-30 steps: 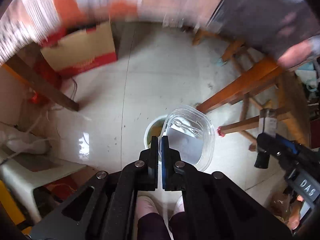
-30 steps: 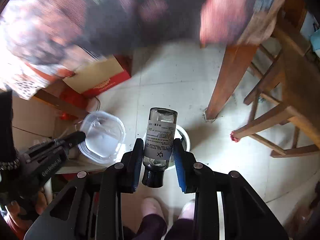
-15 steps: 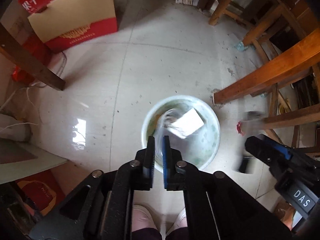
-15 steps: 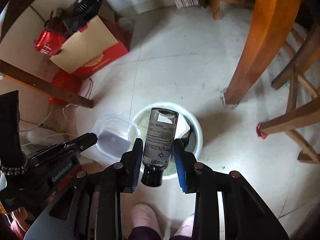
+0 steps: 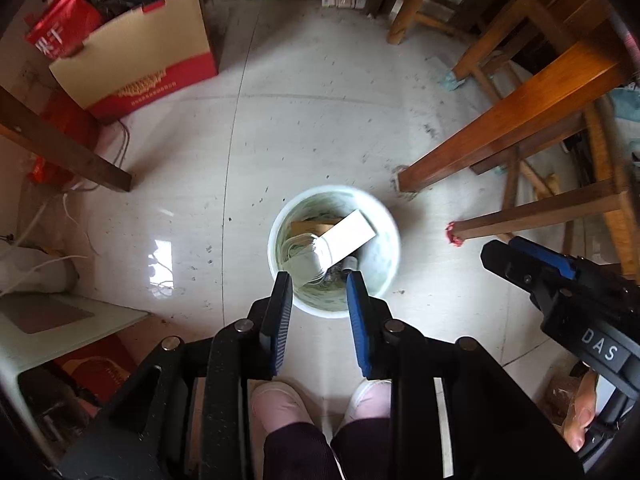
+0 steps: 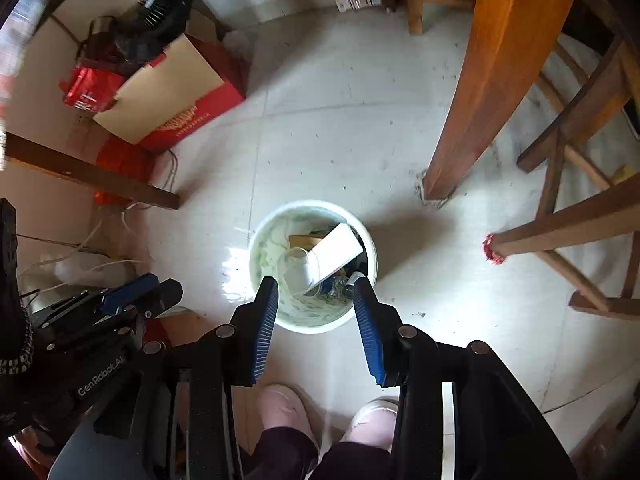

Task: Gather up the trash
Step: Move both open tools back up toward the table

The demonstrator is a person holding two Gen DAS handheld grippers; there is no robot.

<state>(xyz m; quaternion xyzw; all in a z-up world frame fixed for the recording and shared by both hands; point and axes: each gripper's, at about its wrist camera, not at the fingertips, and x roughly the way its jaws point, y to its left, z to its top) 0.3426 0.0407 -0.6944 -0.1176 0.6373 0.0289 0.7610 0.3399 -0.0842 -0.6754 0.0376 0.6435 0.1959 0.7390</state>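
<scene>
Inside the white bin (image 5: 394,236) on the floor: clear container (image 5: 306,266), bottle (image 5: 349,264), white card. Above it, left gripper (image 5: 318,280) and right gripper (image 6: 316,286), jaws just parted, empty. This load dumped; further trash not visible.

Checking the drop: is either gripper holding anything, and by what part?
Nothing is held: the left gripper and right gripper have just opened, empty, above the bin.

The bin (image 5: 276,240) is white, its inside streaked green. A red-and-tan carton (image 5: 136,68) stands on pale floor tiles (image 5: 320,128).
</scene>
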